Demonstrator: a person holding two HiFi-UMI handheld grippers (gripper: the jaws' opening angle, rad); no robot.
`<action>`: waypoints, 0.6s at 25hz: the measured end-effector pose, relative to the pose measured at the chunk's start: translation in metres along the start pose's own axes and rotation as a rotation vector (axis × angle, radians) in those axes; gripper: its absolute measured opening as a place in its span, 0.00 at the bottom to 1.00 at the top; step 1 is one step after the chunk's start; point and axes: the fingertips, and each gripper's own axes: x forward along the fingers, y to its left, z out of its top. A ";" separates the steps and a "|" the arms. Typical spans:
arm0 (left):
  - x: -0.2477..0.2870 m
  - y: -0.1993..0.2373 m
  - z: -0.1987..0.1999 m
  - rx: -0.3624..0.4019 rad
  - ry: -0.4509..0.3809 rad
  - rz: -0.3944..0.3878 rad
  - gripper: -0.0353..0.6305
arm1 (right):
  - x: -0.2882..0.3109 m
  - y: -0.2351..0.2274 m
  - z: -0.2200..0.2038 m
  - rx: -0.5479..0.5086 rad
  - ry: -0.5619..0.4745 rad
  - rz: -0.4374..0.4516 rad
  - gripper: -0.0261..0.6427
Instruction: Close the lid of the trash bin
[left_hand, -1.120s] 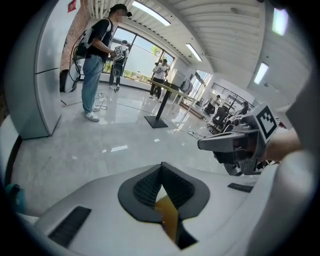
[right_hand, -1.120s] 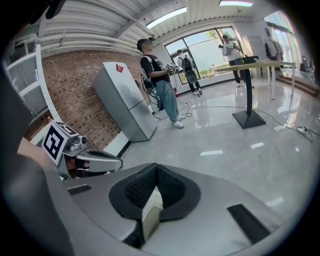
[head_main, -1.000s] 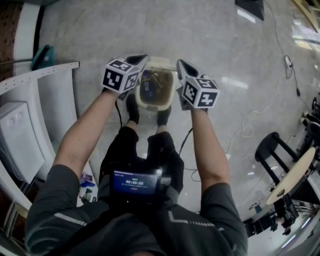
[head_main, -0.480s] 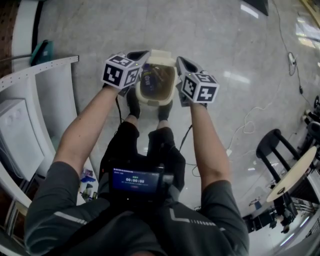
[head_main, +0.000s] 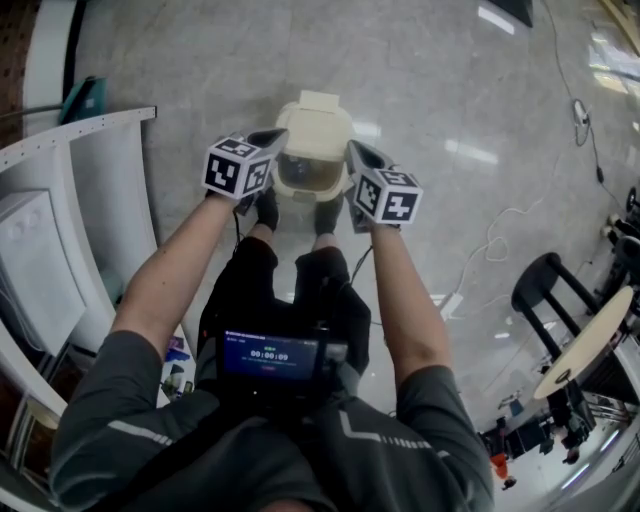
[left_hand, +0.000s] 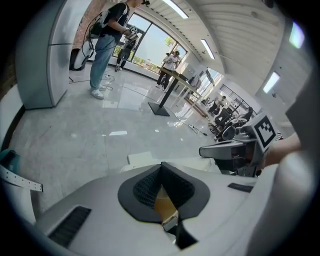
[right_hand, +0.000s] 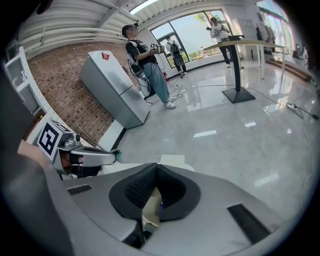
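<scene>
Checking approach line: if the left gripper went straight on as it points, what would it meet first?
Probably the cream plastic trash bin lid, which shows just past the tongs of the left gripper in its own view. Depth is unclear, so it might pass above.

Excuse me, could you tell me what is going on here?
A standing person holds a gripper in each hand over a cream trash bin on the floor. The left gripper and right gripper, jaws together, flank it. The lid appears partly down, with some opening showing.
</scene>
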 end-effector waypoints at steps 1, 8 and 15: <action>0.000 -0.002 -0.009 -0.002 0.014 0.000 0.05 | -0.001 0.000 -0.009 0.001 0.009 -0.004 0.06; 0.008 -0.010 -0.073 -0.052 0.074 -0.008 0.05 | 0.000 -0.009 -0.074 0.028 0.087 -0.027 0.06; 0.025 -0.008 -0.129 -0.061 0.149 0.011 0.05 | 0.016 -0.022 -0.130 0.071 0.161 -0.063 0.06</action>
